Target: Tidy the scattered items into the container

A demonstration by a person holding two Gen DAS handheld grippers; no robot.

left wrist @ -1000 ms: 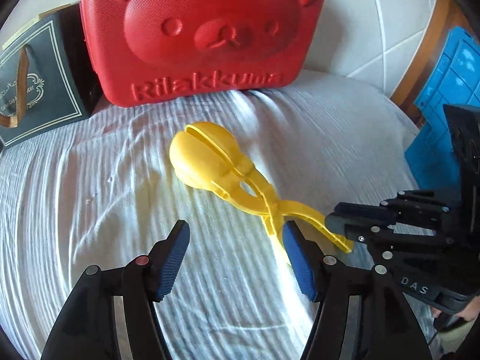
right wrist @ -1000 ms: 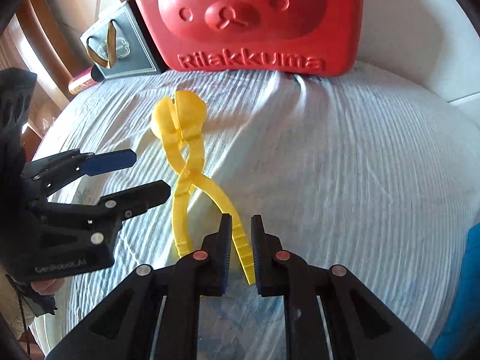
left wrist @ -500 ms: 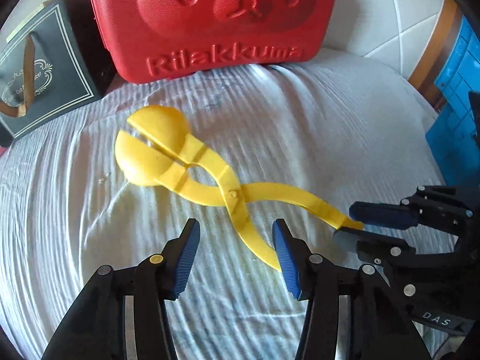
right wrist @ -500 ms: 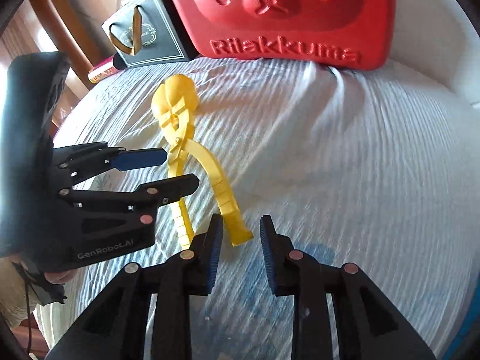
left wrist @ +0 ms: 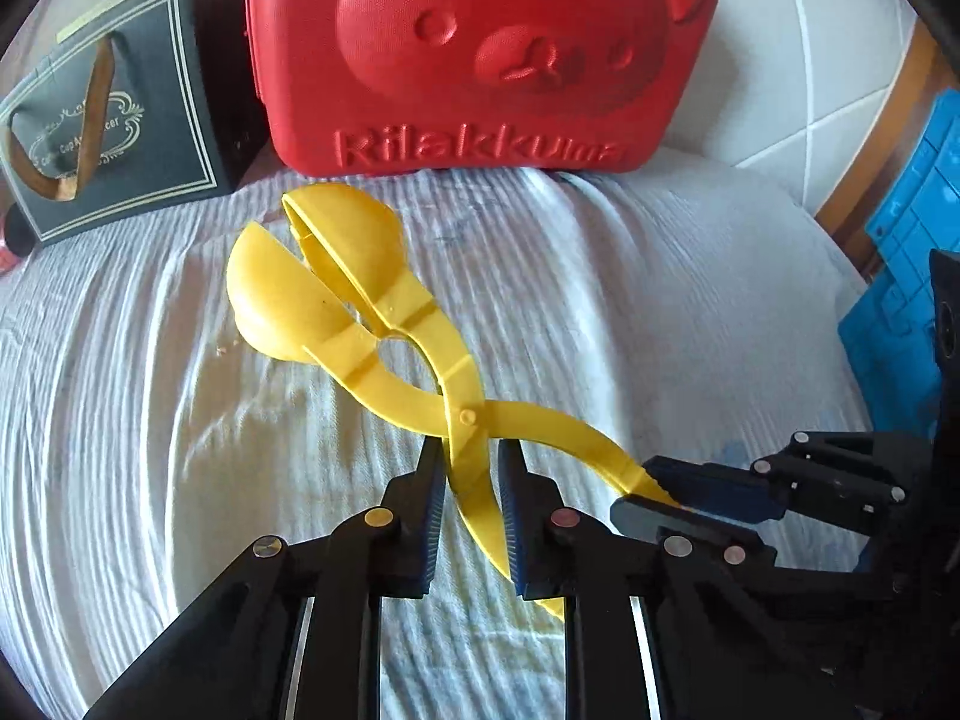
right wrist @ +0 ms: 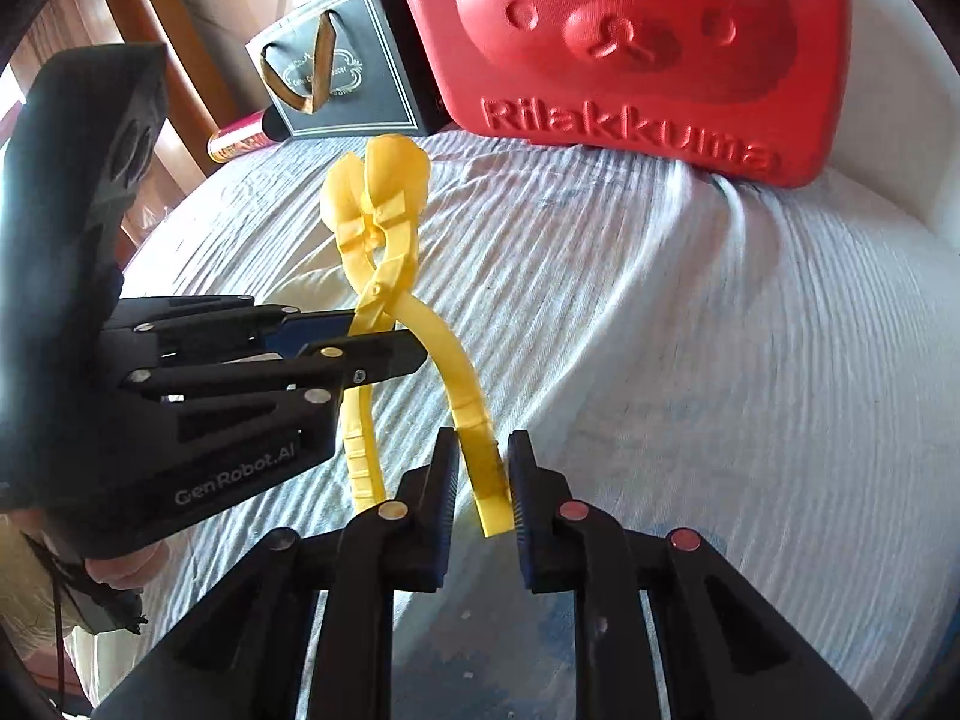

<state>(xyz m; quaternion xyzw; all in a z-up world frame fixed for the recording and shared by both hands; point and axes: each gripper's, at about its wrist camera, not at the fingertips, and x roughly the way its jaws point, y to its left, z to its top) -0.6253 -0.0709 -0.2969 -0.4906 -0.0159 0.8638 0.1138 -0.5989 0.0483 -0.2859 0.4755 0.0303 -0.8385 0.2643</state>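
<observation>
Yellow snowball tongs (left wrist: 336,294) lie on the white-clothed table (left wrist: 630,312), their cups pointing toward the red case and slightly parted. My left gripper (left wrist: 472,480) has one handle between its blue pads just behind the pivot. Its jaws are closing and press on the handle. My right gripper (right wrist: 483,480) is closing on the end of the other handle (right wrist: 489,480), which sits between its pads. Each gripper shows in the other view: the right gripper (left wrist: 636,489) clamps the handle tip, and the left gripper (right wrist: 378,342) clamps near the pivot of the tongs (right wrist: 384,192).
A red bear-face case (left wrist: 480,60) stands at the back of the table, with a dark gift bag (left wrist: 120,120) to its left. A blue crate (left wrist: 900,276) sits off the table's right edge. Wooden chair rails (right wrist: 150,30) and a red-gold tube (right wrist: 237,141) are at the far left.
The left jaws went from wide open to closed on a handle. The right jaws let go briefly, then closed on the other handle's end. The tongs' handles and cups have spread apart.
</observation>
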